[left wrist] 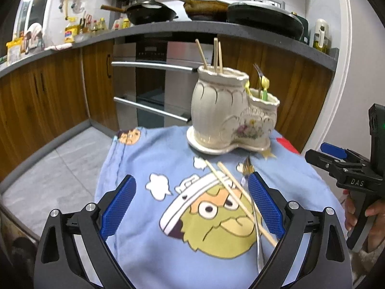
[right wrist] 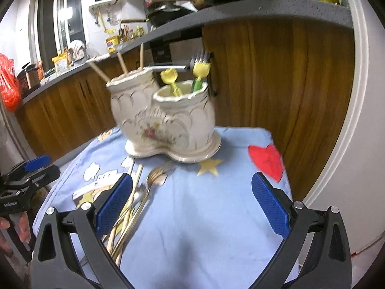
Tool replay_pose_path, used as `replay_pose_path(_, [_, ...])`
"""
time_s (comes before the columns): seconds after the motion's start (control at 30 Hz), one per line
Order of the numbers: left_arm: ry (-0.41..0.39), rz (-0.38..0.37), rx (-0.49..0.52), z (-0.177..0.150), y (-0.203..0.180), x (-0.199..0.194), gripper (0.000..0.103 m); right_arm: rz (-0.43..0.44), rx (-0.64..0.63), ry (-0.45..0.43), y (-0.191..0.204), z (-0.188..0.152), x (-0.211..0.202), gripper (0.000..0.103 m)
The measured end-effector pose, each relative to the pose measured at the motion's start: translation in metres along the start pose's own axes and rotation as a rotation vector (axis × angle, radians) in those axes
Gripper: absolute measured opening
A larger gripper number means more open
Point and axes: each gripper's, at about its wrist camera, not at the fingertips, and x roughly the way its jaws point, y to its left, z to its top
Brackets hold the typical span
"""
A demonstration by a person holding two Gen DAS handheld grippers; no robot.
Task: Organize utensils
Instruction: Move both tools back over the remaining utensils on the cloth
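A cream ceramic two-pot utensil holder (left wrist: 228, 113) (right wrist: 166, 118) stands at the far side of a small table under a blue cartoon cloth (left wrist: 149, 216) (right wrist: 204, 216). Its taller pot holds chopsticks (left wrist: 217, 55) (right wrist: 121, 62); its lower pot holds a yellow tulip-handled fork (left wrist: 262, 82) (right wrist: 201, 69) and a second tulip-handled utensil (right wrist: 169, 77). Loose chopsticks (left wrist: 235, 192) (right wrist: 130, 207) and a metal fork (right wrist: 156, 177) lie on the cloth. My left gripper (left wrist: 192, 204) is open above the cloth, the loose chopsticks by its right finger. My right gripper (right wrist: 192, 207) is open, the loose utensils by its left finger.
Wooden kitchen cabinets (left wrist: 48, 96) and an oven (left wrist: 154, 84) stand behind the table under a grey counter (left wrist: 168, 27) with pans. A white door frame (right wrist: 346, 120) is at the right. The right gripper also shows at the left wrist view's right edge (left wrist: 336, 166).
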Motion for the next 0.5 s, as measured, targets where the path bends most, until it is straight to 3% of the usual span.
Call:
replay_pose_path(0.2, [0.031,0.006,-0.003,-0.011,0.002,0.000,0.094,0.056,-0.031,0.095,0.017,-0.016,0.011,0.096])
replay_pose_path(0.5, [0.075,-0.005,0.007,-0.019,0.000,0.004,0.094,0.103,-0.060,0.225,0.045,-0.030,0.033,0.057])
